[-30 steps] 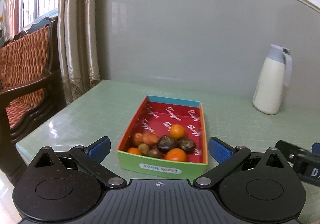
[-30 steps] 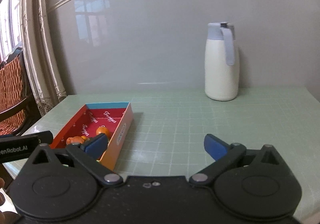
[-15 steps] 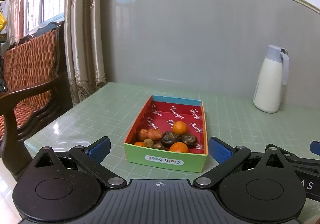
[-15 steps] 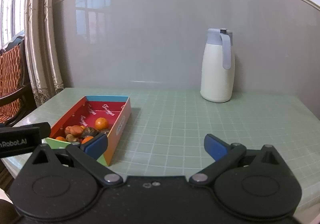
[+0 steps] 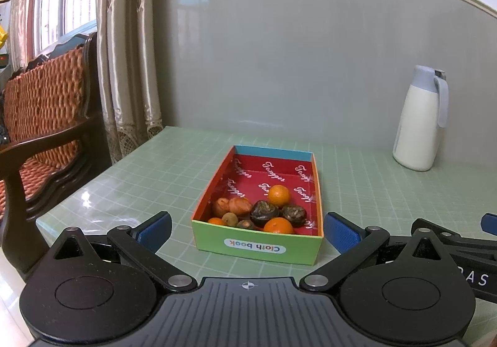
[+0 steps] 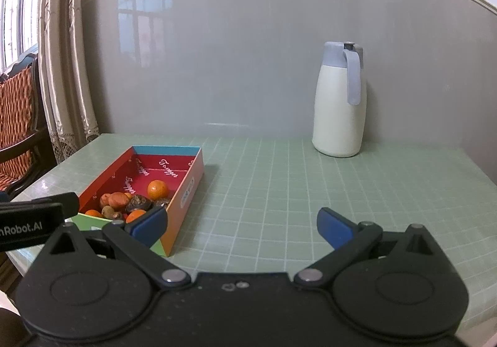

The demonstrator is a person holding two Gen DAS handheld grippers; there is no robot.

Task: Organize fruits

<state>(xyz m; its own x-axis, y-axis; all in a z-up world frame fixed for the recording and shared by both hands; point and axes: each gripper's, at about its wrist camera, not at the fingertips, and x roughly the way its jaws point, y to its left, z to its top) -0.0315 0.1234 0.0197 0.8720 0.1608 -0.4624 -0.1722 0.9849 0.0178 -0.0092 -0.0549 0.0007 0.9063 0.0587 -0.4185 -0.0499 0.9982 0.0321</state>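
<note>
— Holding both spread wide, left gripper point(image 5: 247, 230) and right gripper point(image 6: 241, 224), nothing between the blue pads.

— Fruits point(image 5: 259, 211)?

— Heaped at the near end of the red-lined box point(image 5: 306, 159), on the green gridded table point(image 6: 279, 191). Facing the left gripper squarely; just left of the right one.

— Else?

— White jug point(image 6: 339, 101) upright, far right, against the wall.

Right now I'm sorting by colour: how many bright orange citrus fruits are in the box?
3: one farthest back, one at the front wall, one front-left, half hidden. More may be hidden.
</note>
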